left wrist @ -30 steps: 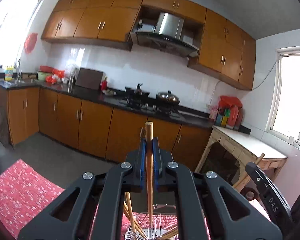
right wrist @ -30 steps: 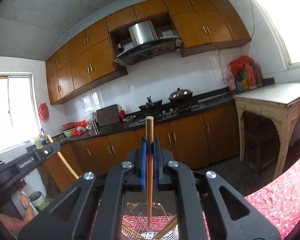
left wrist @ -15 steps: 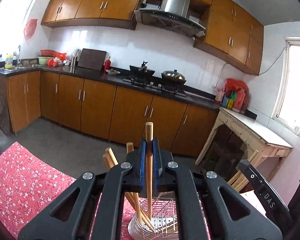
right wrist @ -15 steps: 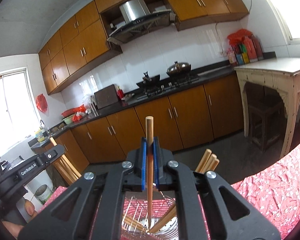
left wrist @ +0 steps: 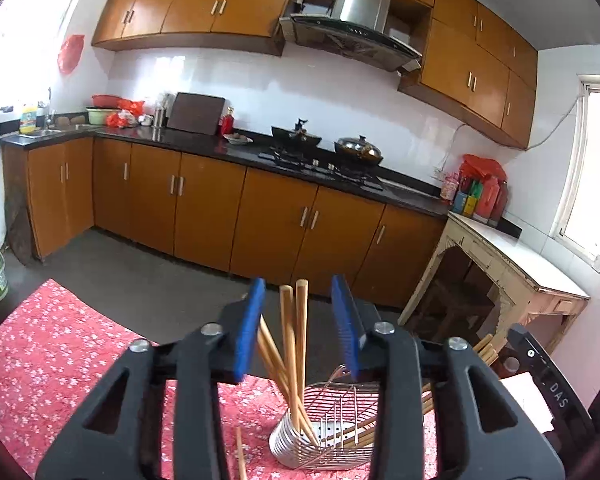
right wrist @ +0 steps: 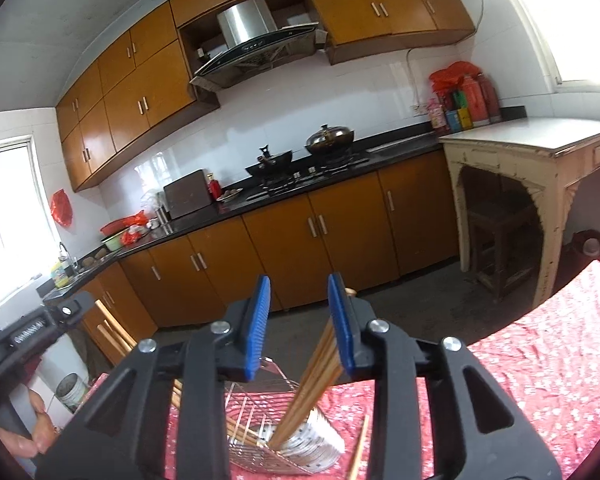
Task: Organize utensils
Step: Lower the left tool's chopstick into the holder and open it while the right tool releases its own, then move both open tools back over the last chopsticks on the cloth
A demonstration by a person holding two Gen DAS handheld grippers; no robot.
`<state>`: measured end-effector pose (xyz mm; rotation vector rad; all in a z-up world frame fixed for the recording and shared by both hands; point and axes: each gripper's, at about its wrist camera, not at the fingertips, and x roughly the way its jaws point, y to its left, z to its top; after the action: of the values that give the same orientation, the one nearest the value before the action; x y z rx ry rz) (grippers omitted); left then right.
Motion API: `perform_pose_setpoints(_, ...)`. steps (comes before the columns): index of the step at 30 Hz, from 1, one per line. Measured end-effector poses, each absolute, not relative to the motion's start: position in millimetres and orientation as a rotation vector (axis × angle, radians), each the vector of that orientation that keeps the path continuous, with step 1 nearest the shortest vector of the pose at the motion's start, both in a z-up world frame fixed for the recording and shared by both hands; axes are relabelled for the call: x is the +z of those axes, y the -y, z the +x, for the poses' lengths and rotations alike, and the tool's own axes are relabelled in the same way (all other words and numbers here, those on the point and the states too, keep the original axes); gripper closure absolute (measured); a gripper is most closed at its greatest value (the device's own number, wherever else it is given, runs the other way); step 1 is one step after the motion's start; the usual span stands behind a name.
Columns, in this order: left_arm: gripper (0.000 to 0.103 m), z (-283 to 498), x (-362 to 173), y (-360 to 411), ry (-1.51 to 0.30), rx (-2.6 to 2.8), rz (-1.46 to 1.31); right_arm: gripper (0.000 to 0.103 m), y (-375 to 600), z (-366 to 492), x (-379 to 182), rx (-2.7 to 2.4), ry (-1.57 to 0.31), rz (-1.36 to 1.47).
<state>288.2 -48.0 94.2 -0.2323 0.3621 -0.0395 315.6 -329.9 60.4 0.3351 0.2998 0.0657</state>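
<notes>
Both my grippers, left (left wrist: 298, 330) and right (right wrist: 299, 326), gape empty above the wire holder (left wrist: 332, 436); chopsticks (left wrist: 294, 360) stand inside it, one stray chopstick (left wrist: 240, 456) left on the tablecloth (left wrist: 52, 364) beside it

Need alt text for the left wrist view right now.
The open left gripper hovers over a metal wire utensil basket holding light wooden chopsticks on a red floral tablecloth. One loose chopstick lies beside the basket.

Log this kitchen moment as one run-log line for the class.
left gripper: open | right gripper: open | chopsticks: standing in metal utensil basket | one loose chopstick: on red floral tablecloth
</notes>
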Motion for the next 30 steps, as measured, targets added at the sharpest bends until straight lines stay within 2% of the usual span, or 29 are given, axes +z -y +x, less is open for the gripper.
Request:
perform_pose_setpoints(6,0.067,260.5,102.1,36.3,-0.355,-0.024,-0.237,0.071,342.2,280.2,61.7,0.040,-0.307,0.329)
perform_pose_setpoints(11,0.066,235.6,88.3,23.6,-0.386,-0.001,-0.222,0.070,348.8,250.7,43.7,0.020,-0.351,0.318)
perform_pose_setpoints(20,0.064,206.2,2.4,7.2,-0.570,0.027,-0.159,0.070,349.7,217.0,-28.6,-0.002,-0.532,0.323)
perform_pose_setpoints(26,0.064,196.7,-63.7,9.8,-0.714,0.014,-0.117,0.069,321.9,208.7,-92.2,0.024,-0.717,0.291)
perform_pose_setpoints(30,0.062,192.5,-88.7,13.8,-0.784,-0.010,-0.106,0.070,297.4,207.2,-120.3,0.066,-0.809,0.260)
